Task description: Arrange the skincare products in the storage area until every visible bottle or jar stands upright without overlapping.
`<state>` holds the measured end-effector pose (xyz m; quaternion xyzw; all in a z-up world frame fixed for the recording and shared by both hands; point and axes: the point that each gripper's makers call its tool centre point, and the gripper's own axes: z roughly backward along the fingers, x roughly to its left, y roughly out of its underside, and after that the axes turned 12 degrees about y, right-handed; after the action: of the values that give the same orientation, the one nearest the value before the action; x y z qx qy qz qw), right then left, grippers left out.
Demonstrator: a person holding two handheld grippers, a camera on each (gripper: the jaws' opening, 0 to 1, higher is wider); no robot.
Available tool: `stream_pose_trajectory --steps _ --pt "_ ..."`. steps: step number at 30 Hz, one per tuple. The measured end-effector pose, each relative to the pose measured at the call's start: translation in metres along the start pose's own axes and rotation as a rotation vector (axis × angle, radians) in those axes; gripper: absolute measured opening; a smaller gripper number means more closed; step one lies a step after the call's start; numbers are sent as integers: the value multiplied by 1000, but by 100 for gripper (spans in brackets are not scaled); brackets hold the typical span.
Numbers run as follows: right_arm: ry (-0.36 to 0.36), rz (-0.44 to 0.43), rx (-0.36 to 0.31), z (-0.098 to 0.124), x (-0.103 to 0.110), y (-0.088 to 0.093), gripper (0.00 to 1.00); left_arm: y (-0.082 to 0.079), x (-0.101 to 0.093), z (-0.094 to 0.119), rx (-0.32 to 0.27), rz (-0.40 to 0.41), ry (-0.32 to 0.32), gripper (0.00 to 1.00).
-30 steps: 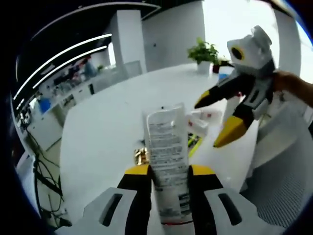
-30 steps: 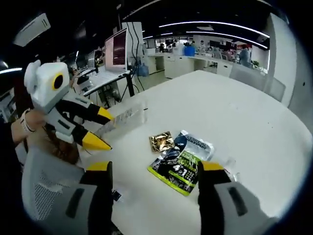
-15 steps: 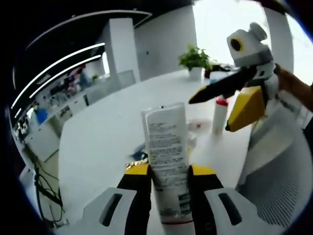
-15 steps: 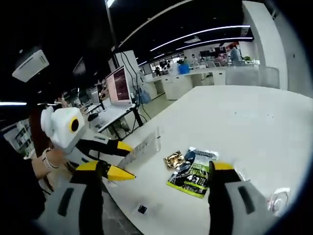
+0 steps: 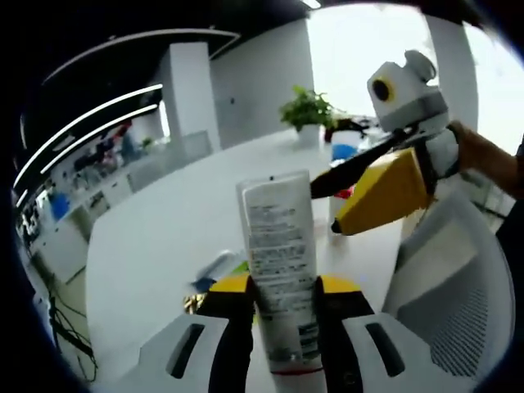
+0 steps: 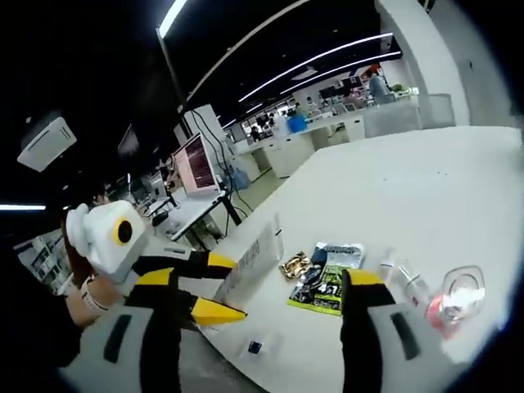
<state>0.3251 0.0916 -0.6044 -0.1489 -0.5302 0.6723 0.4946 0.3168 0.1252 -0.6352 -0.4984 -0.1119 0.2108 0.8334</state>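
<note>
My left gripper (image 5: 282, 288) is shut on a white tube (image 5: 279, 246) with printed text, which stands up between the yellow jaw tips. The right gripper (image 5: 325, 210) reaches in from the right just beyond the tube, jaws apart, with a hand (image 5: 483, 154) behind it. In the right gripper view my own right gripper (image 6: 260, 280) is open with nothing in it. There the left gripper (image 6: 225, 286) comes in from the left, holding the tube (image 6: 250, 264) over the table edge. Several flat sachets (image 6: 326, 277) lie on the white table (image 6: 426, 188). A clear bottle with a pink part (image 6: 457, 301) stands at the right.
A potted plant (image 5: 307, 106) and a blue-topped container (image 5: 347, 144) stand at the table's far side. A white mesh chair (image 5: 446, 278) is close on the right. A small black item (image 6: 254, 347) lies near the table edge. Desks and a monitor (image 6: 196, 162) stand beyond.
Both views have swung upward. The right gripper has come closer to the held tube. The clear bottle with pink has come into the right gripper view. The left gripper's grip is unchanged.
</note>
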Motion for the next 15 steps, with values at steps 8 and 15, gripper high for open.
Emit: stream_pose_trajectory --steps 8,15 --pt "1 -55 18 5 -9 2 57 -4 -13 -8 -10 8 3 25" --pt "-37 -85 44 7 -12 4 31 -4 -19 -16 -8 3 -9 25"
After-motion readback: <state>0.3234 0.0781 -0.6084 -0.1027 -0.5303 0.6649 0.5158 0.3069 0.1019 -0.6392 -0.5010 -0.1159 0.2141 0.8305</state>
